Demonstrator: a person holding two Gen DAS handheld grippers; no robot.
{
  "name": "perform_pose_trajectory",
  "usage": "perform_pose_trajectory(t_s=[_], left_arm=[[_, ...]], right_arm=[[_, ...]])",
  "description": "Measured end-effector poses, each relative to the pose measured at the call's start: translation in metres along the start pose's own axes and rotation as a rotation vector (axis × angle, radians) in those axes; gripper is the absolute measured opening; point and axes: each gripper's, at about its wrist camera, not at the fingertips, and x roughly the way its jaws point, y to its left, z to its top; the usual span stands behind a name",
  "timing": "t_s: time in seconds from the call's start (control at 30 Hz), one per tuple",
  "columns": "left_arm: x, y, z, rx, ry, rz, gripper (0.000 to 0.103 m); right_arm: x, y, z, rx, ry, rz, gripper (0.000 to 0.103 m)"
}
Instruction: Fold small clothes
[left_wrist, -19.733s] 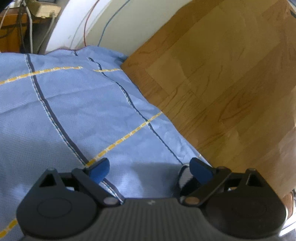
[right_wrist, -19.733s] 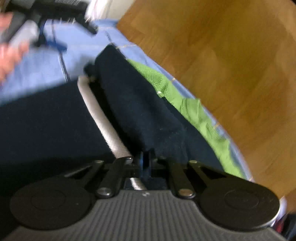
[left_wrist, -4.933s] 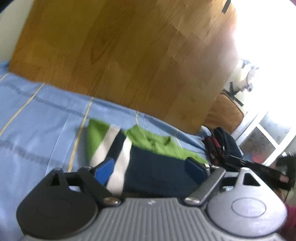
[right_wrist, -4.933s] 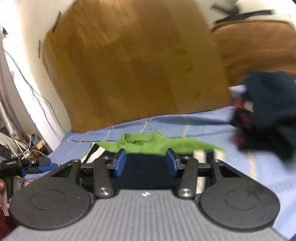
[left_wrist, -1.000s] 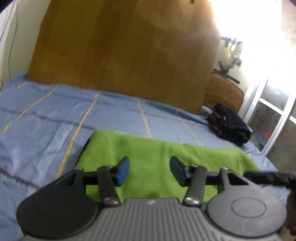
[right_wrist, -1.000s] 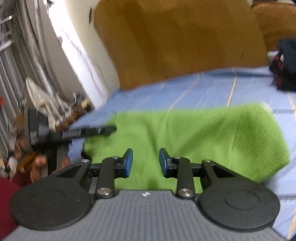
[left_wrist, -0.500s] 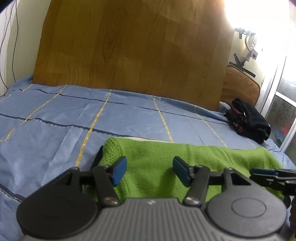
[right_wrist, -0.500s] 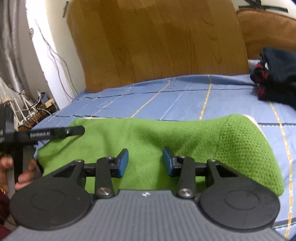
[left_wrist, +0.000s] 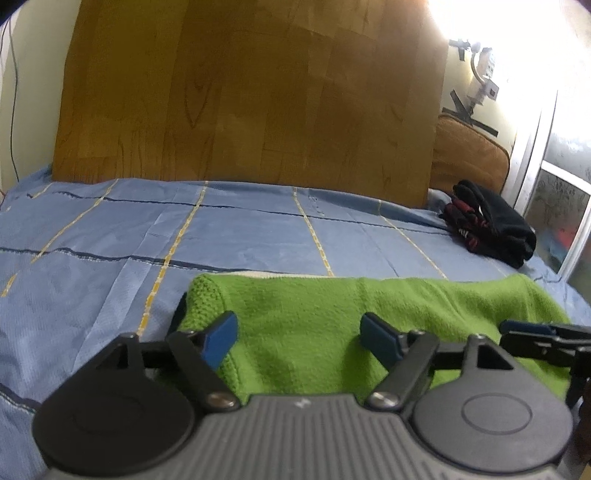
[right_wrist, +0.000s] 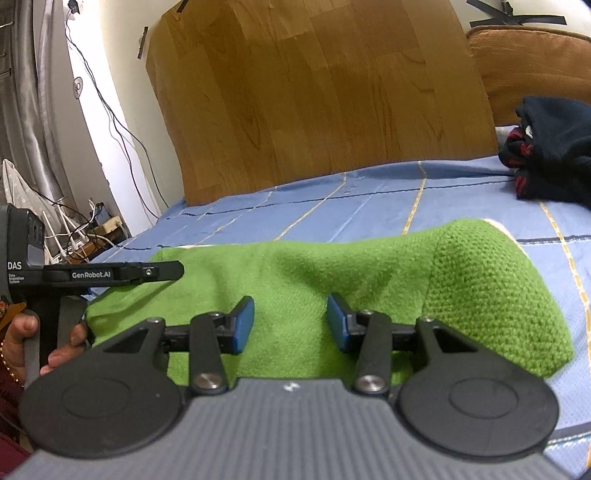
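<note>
A green knit sweater (left_wrist: 332, 306) lies folded on the blue checked bedsheet (left_wrist: 240, 236), with a white and dark edge showing beneath it. My left gripper (left_wrist: 301, 338) hovers over its left end; the jaws are opening and the blue pads (left_wrist: 221, 338) stand clear of the knit. My right gripper (right_wrist: 290, 323) is over the sweater (right_wrist: 369, 266) near its right end, its jaws also opening, with cloth below them but not pinched. In each view the other gripper shows from the side: the right gripper (left_wrist: 535, 332) and the left gripper (right_wrist: 110, 275), which a hand (right_wrist: 62, 354) holds.
A wooden headboard (left_wrist: 251, 92) stands behind the bed, with a brown cushion (left_wrist: 469, 155) to its right. A pile of dark clothes (left_wrist: 491, 229) sits at the bed's far right corner. Cables and power strips (right_wrist: 92, 225) lie on the floor at the left.
Both grippers' jaws have spread wider. Both have sunk slightly toward the sweater, which now rests flatter on the sheet.
</note>
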Motion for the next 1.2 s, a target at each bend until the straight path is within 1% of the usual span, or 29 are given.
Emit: perform_pose_trajectory(t_s=[0.1, 0.5, 0.87, 1.03, 1.2], left_arm=[[0.0009, -0.0026, -0.0007, 0.017, 0.003, 0.008, 0.078], [0.0019, -0.0032, -0.0006, 0.026, 0.007, -0.001, 0.083], [0.0046, -0.0067, 0.0001, 0.054, 0.027, -0.011, 0.092], [0.0077, -0.0070, 0.0011, 0.066, 0.046, -0.042, 0.103], [0.0090, -0.0099, 0.0007, 0.082, 0.055, -0.037, 0.103]], right_arm=[[-0.0002, -0.0012, 0.0000, 0.006, -0.001, 0.005, 0.048], [-0.0013, -0.0057, 0.0001, 0.030, 0.001, 0.025, 0.048], [-0.0013, -0.0059, 0.0002, 0.031, 0.002, 0.026, 0.048], [-0.0017, -0.0073, 0.0003, 0.042, 0.001, 0.032, 0.048], [-0.0026, -0.0086, 0.0002, 0.056, 0.000, 0.040, 0.048]])
